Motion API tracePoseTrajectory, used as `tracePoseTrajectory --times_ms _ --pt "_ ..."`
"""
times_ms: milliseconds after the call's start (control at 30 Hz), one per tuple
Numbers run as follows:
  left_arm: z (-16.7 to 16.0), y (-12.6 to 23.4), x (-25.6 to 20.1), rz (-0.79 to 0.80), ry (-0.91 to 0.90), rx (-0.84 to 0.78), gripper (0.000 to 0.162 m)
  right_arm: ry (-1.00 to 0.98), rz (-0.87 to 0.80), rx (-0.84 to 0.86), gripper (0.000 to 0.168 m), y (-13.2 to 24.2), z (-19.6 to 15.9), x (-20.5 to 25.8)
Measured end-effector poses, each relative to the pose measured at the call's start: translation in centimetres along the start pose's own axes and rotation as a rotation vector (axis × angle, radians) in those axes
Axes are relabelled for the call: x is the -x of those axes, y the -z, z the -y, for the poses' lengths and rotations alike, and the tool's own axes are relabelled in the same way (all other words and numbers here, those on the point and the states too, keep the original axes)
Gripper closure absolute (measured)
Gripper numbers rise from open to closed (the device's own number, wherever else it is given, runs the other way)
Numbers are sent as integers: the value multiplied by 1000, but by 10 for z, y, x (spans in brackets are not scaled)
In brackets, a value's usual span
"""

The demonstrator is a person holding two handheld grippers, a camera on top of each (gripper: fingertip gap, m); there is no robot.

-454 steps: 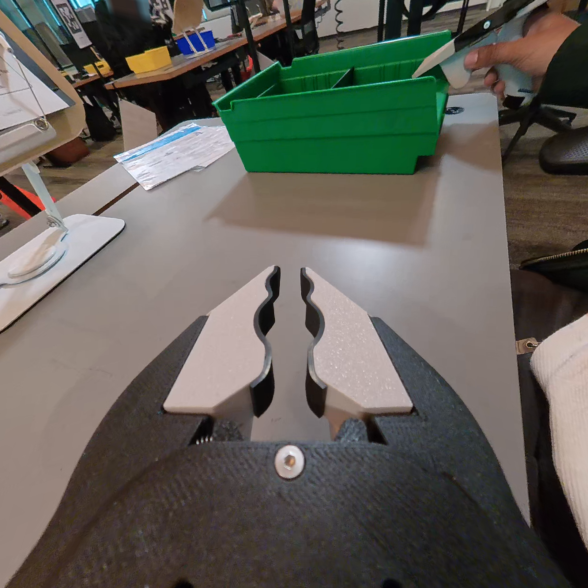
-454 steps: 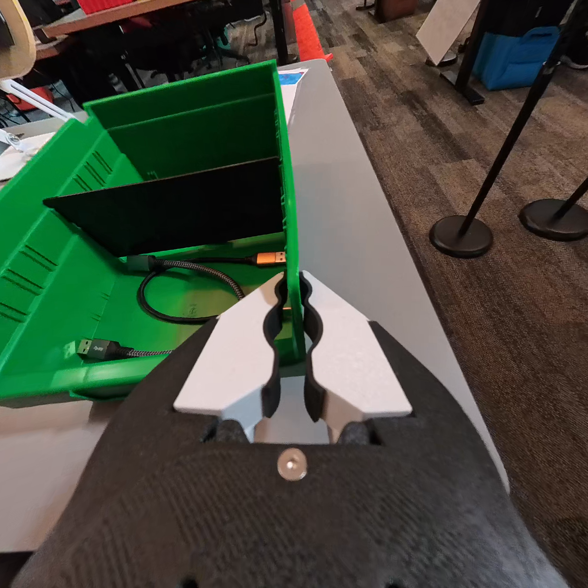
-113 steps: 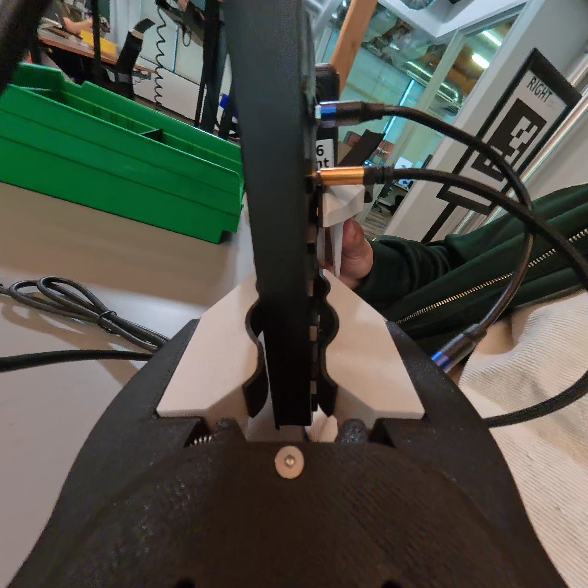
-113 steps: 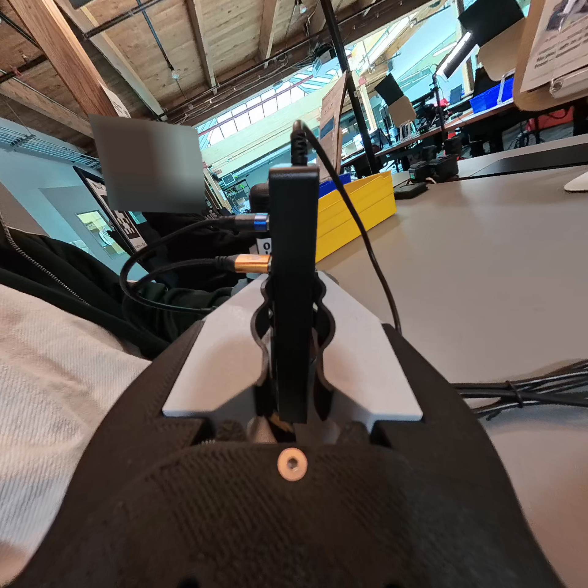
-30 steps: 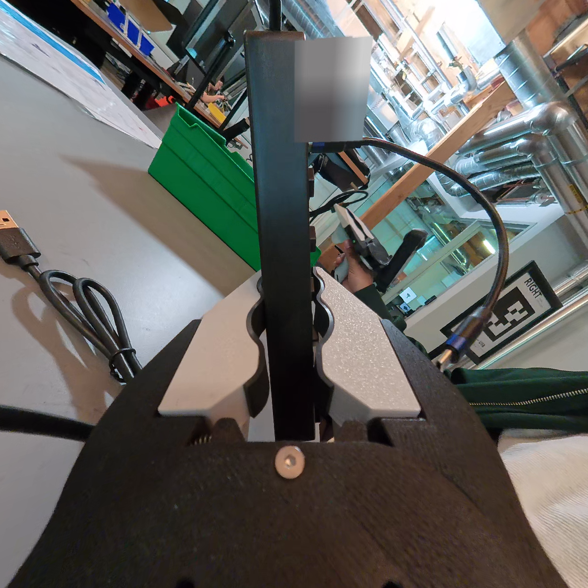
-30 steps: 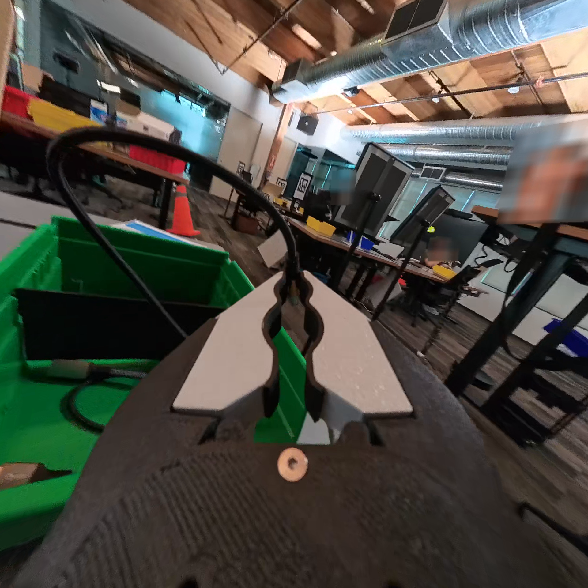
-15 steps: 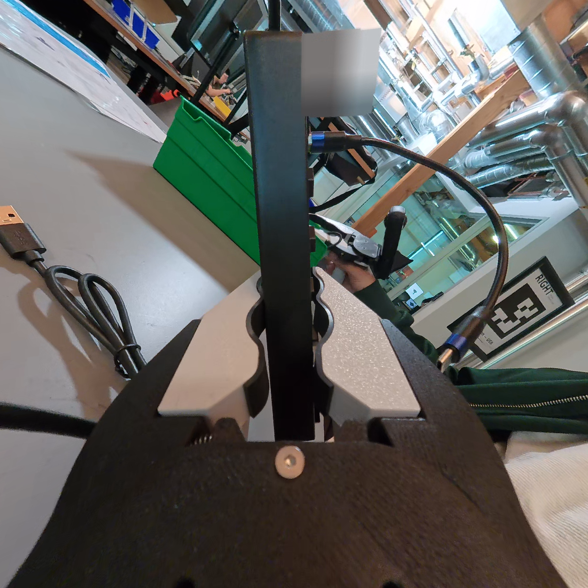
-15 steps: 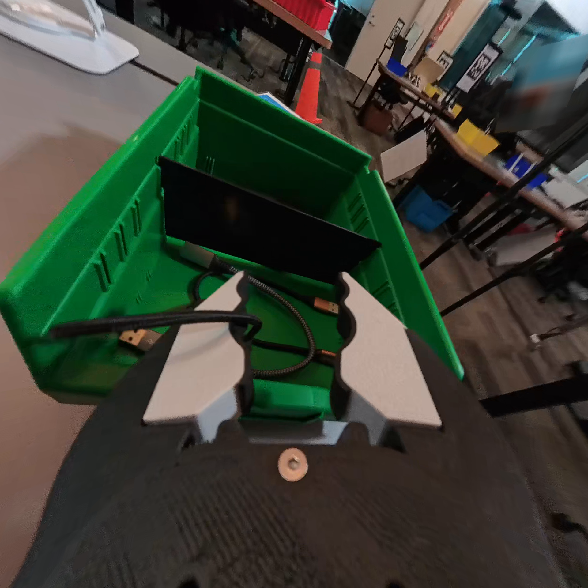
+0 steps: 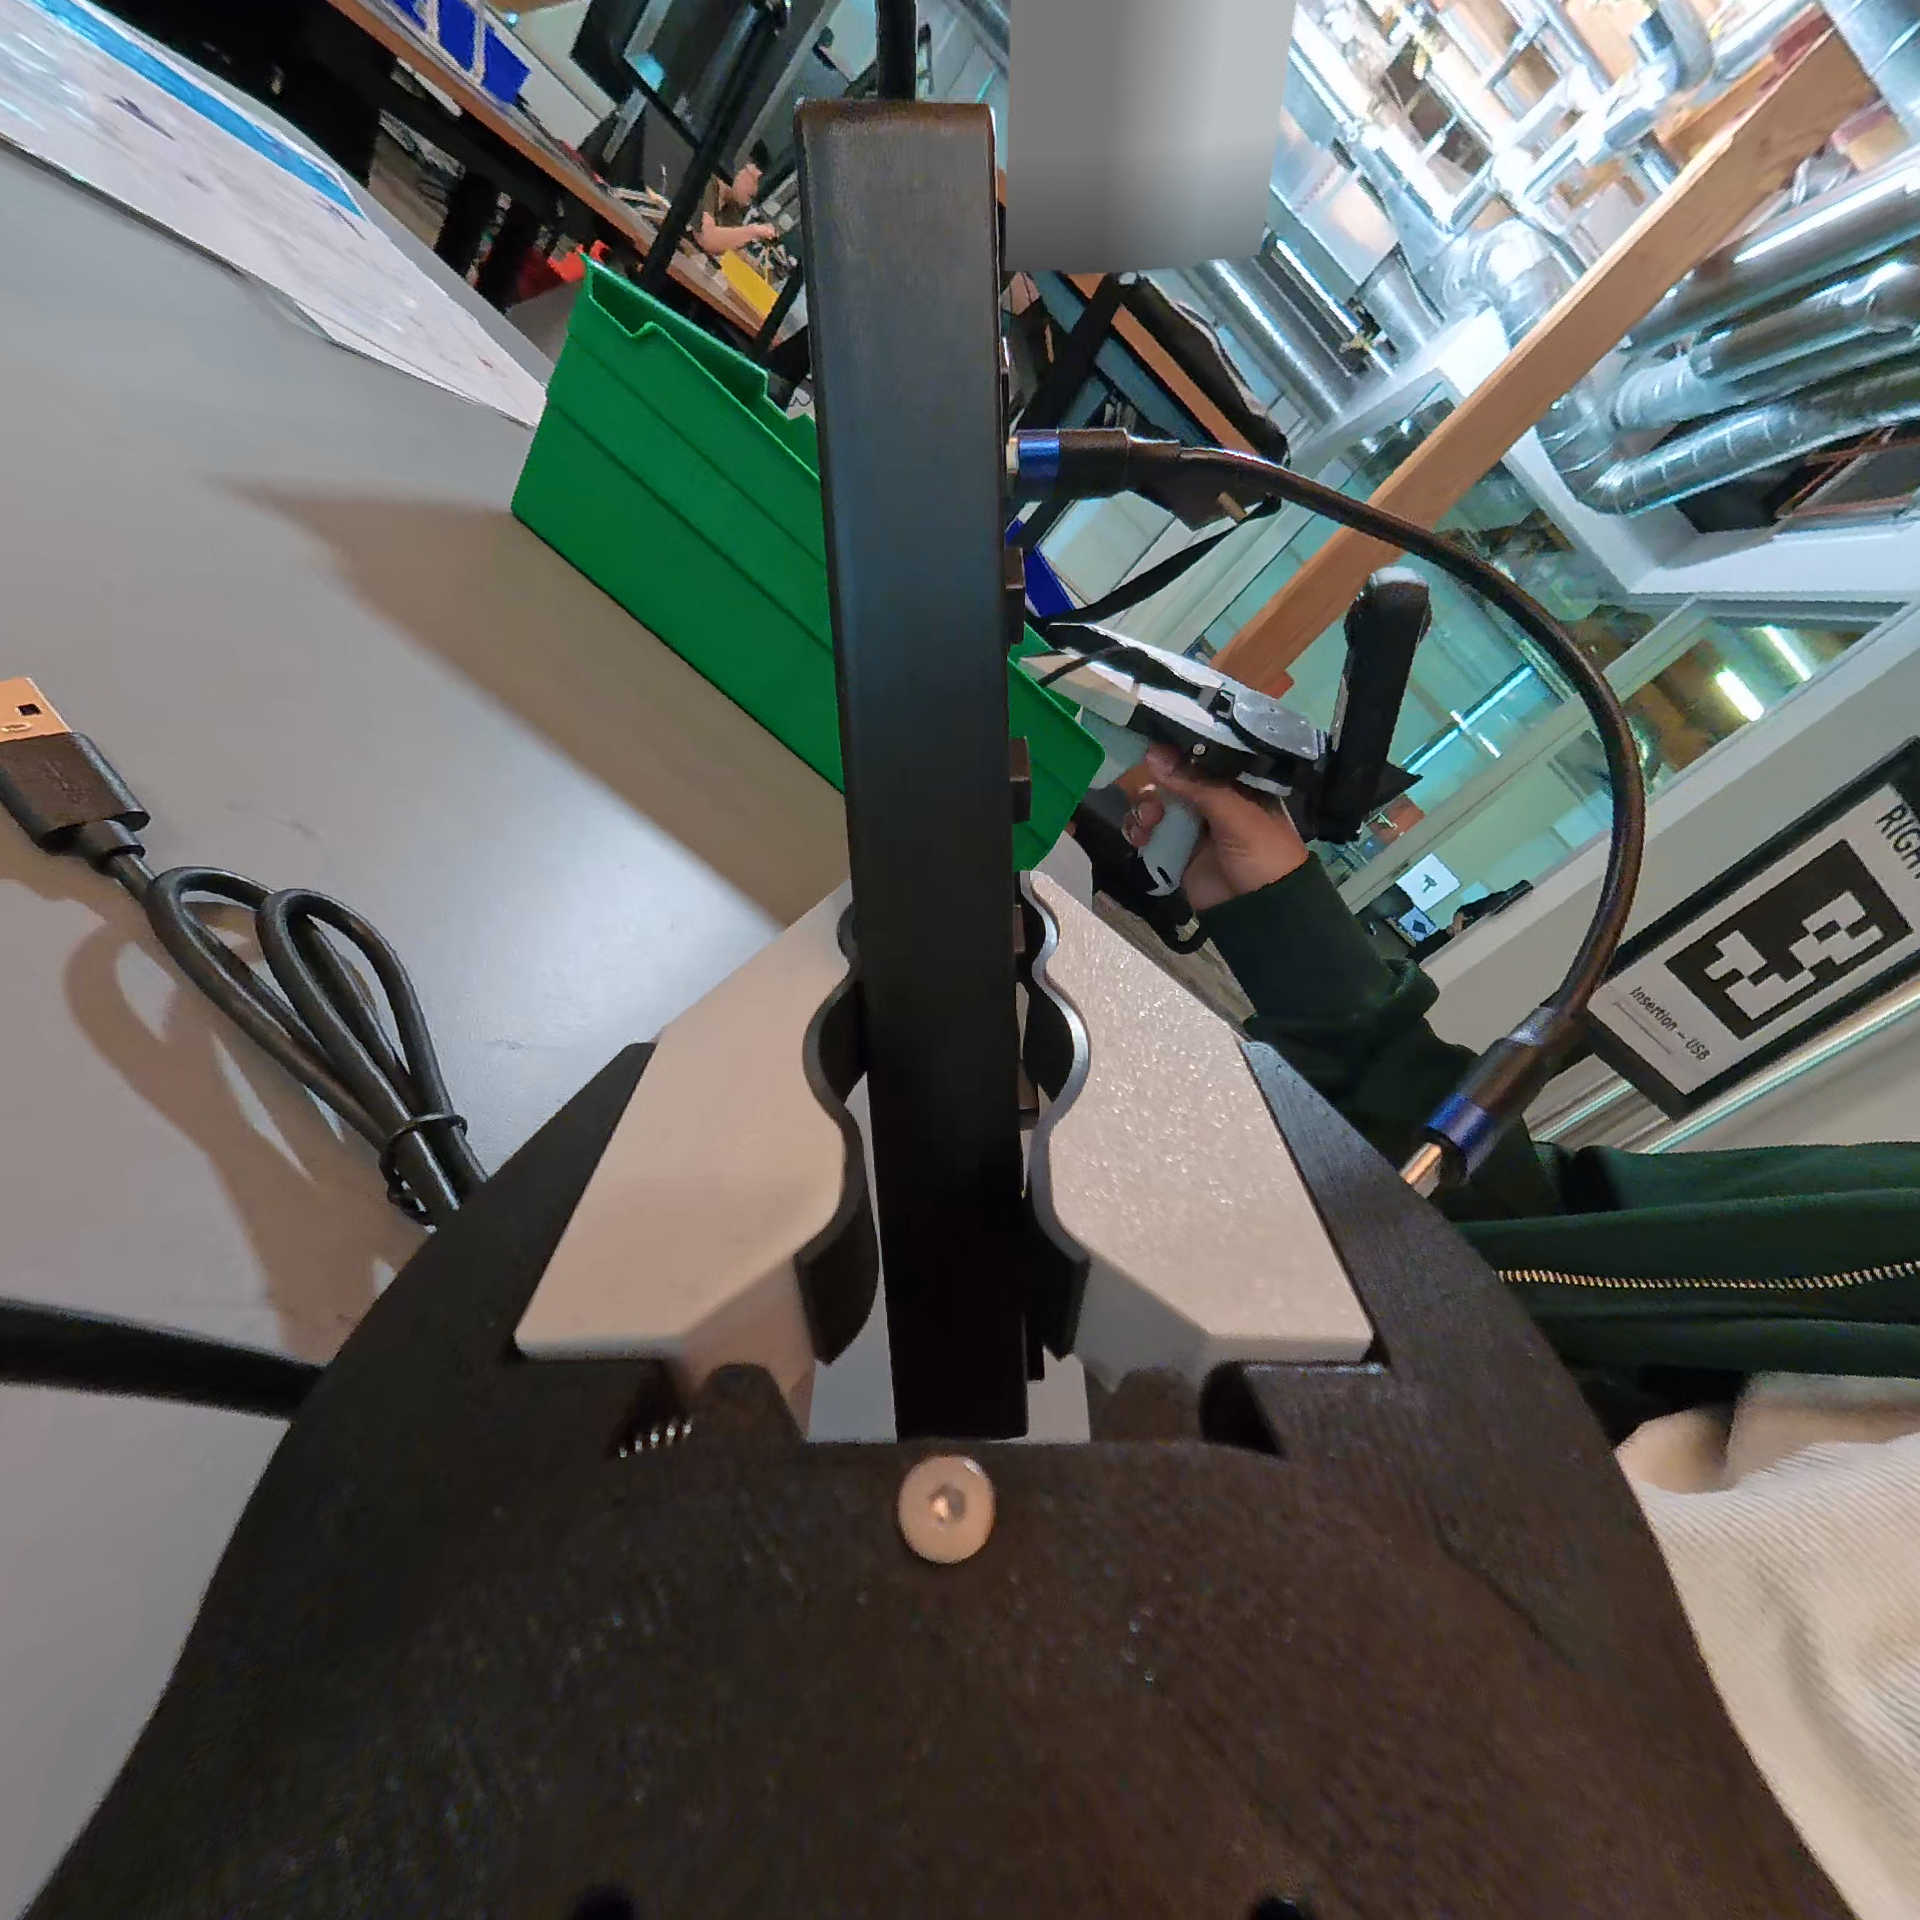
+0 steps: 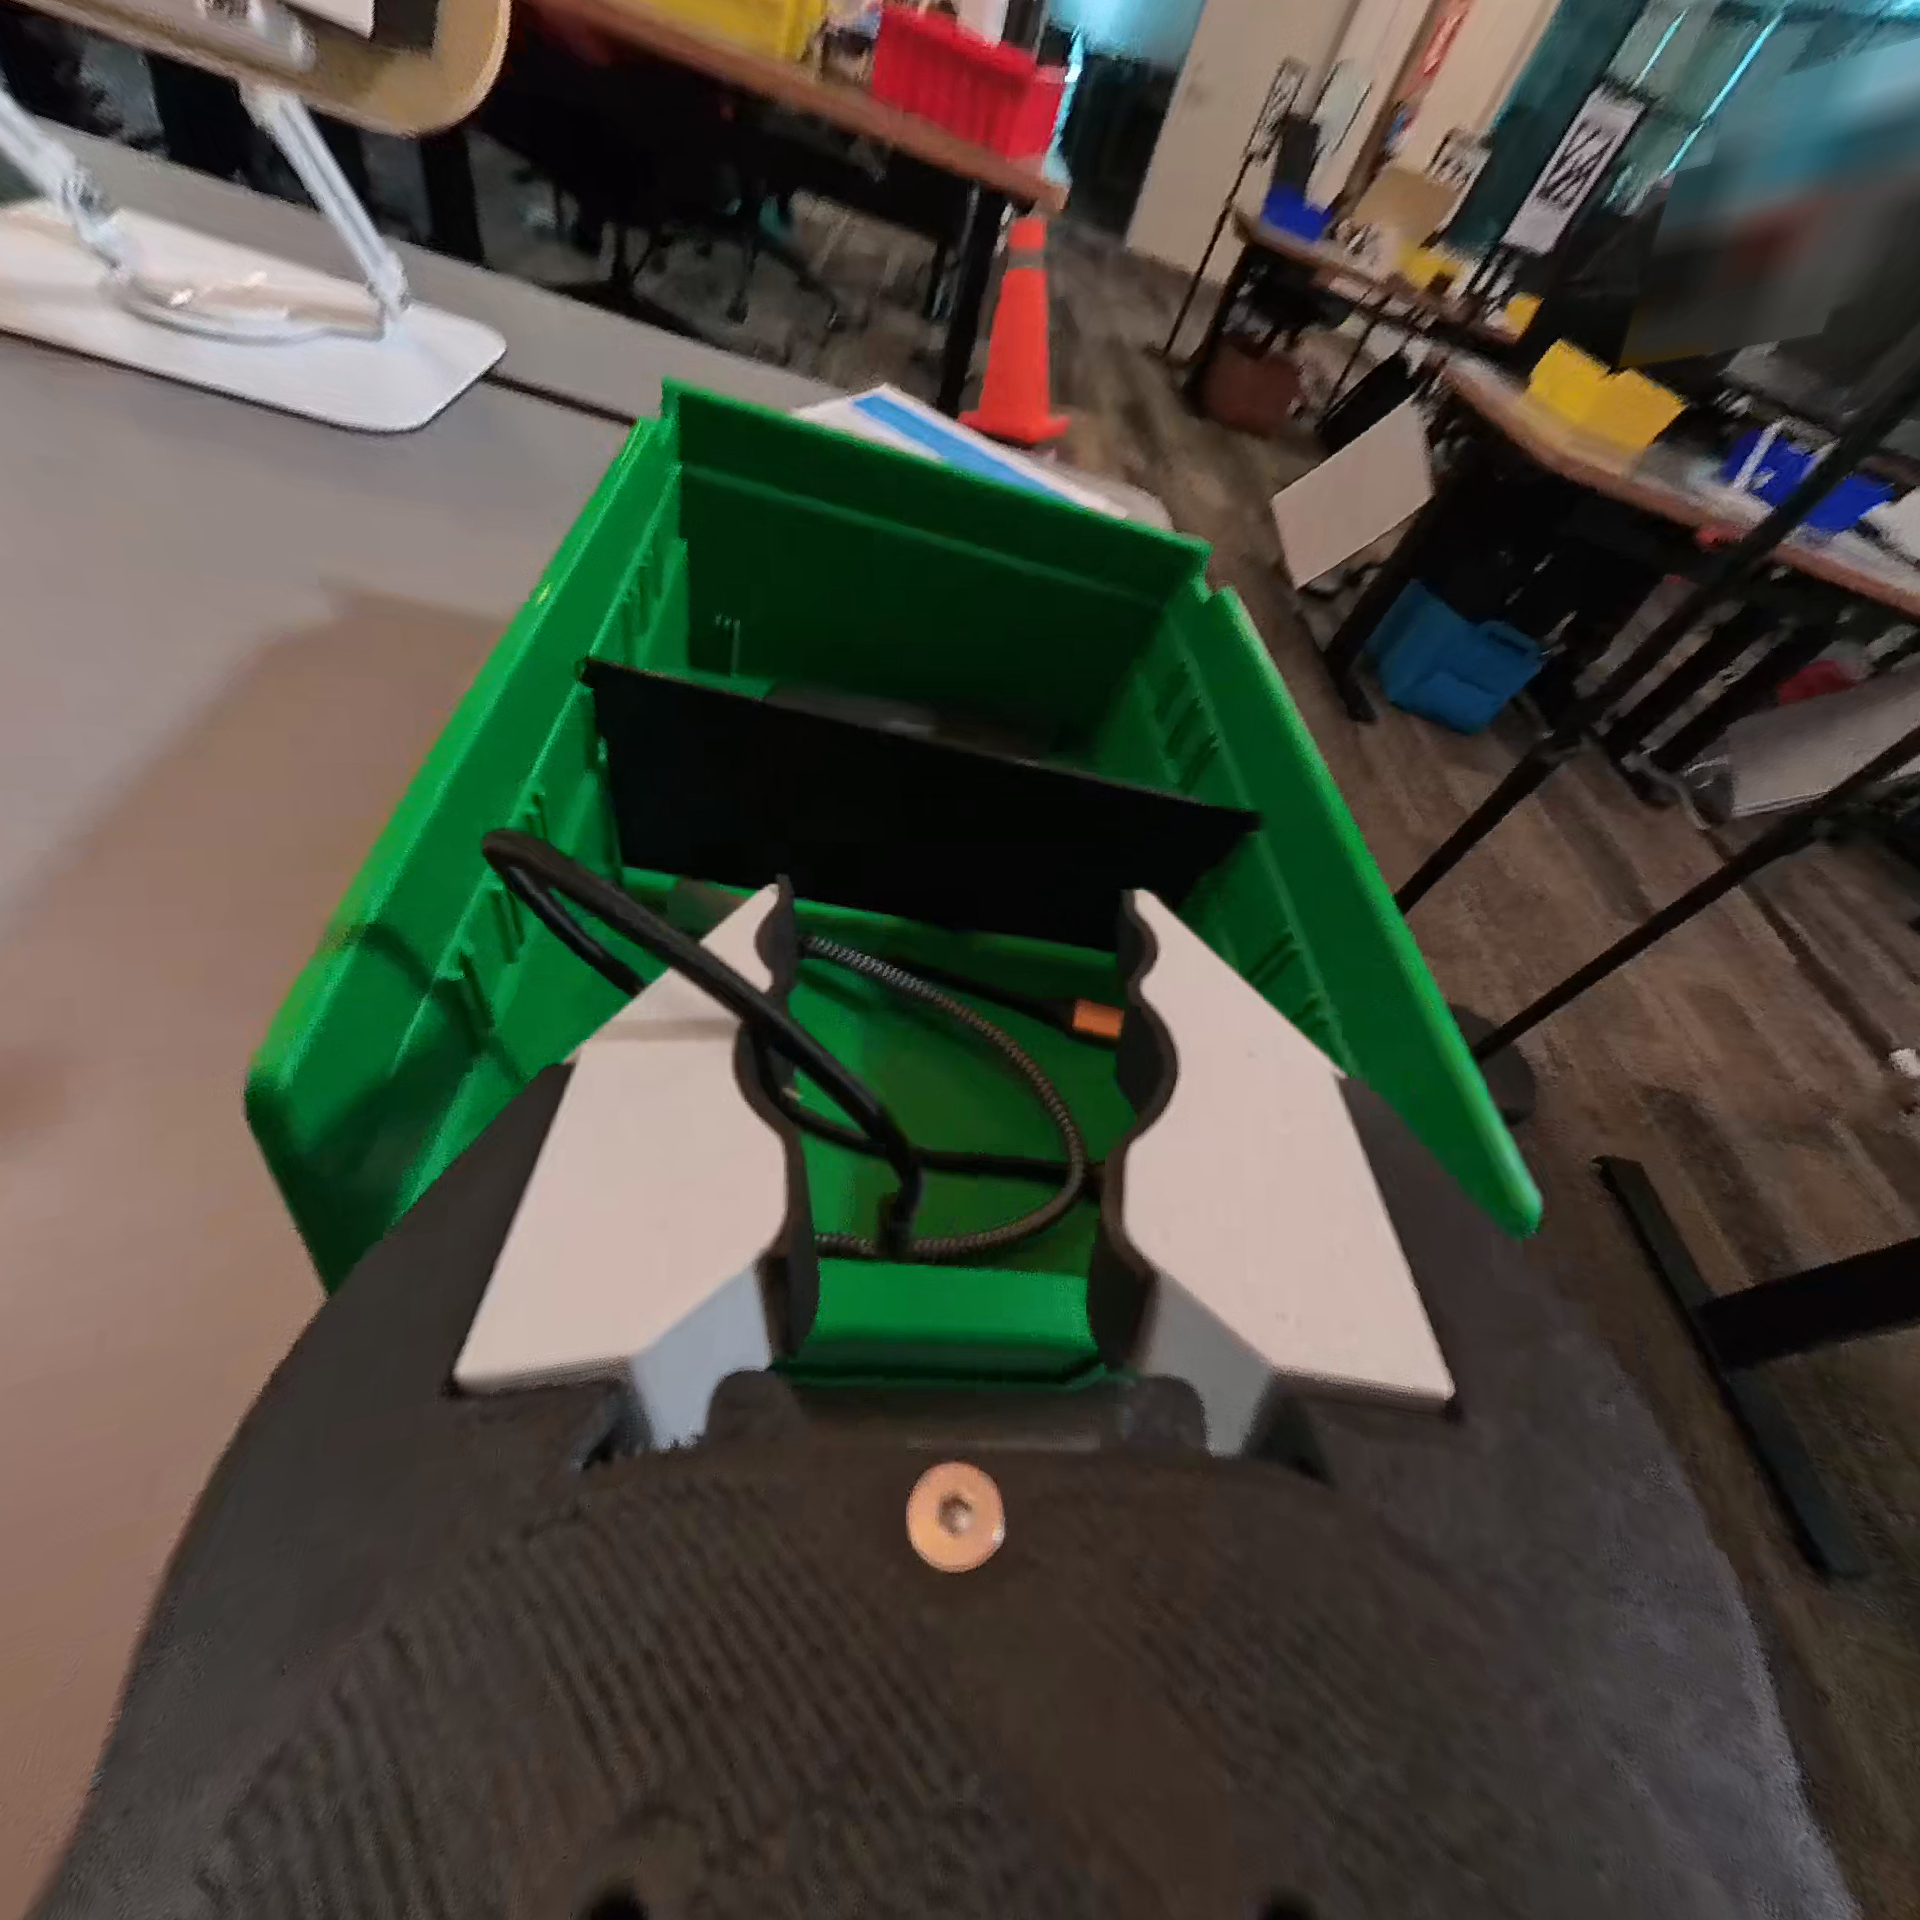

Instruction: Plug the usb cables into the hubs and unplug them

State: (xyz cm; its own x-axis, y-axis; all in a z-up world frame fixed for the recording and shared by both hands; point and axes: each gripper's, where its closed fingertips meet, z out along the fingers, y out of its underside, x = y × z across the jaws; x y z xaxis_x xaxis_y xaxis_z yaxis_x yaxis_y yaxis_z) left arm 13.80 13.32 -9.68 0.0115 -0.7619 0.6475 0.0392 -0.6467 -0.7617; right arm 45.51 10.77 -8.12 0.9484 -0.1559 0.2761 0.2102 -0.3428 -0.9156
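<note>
The bin [image 10: 436,997] is set on the desk [image 10: 156,644]; two cables [image 10: 997,1039] are laid inside, before the divider [image 10: 894,821].

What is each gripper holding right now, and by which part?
The left gripper clamps the black hub by its lower end, flat faces between the fingers. The right gripper is open over the green bin, holding nothing.

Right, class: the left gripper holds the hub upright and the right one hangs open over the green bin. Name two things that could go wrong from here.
1. The blue-tipped cable is plugged into the hub with its other end dangling; a snag might twist the hub in the left gripper.
2. A black cable lies across one of the right gripper's fingers, draping over the green bin's wall; withdrawing may drag it out.
</note>
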Motion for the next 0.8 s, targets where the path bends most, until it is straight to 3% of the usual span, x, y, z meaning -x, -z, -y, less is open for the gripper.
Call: tracePoseTrajectory --times_ms 67,133,200,267,400,567,700,800 --pt "0 0 0 0 4 -2 140 -15 -33 -14 113 2 3 -7" --pt "1 1 1 1 13 -9 140 -40 -166 -87 137 11 15 -33" --pt "2 1 2 0 27 -15 140 -79 -264 -169 149 23 23 -55" --pt "2 1 3 -1 38 -19 140 -121 -263 -153 163 21 16 -62" --pt "2 1 3 1 41 -18 140 -167 -208 -32 141 4 -13 -60" --pt "2 1 3 -1 44 -15 140 -265 -161 -142 143 11 3 -60" --pt "1 1 3 -1 52 -13 140 -363 -173 -183 161 12 6 -68" --pt "3 2 7 22 47 -27 140 -416 -33 -283 168 16 29 -47"
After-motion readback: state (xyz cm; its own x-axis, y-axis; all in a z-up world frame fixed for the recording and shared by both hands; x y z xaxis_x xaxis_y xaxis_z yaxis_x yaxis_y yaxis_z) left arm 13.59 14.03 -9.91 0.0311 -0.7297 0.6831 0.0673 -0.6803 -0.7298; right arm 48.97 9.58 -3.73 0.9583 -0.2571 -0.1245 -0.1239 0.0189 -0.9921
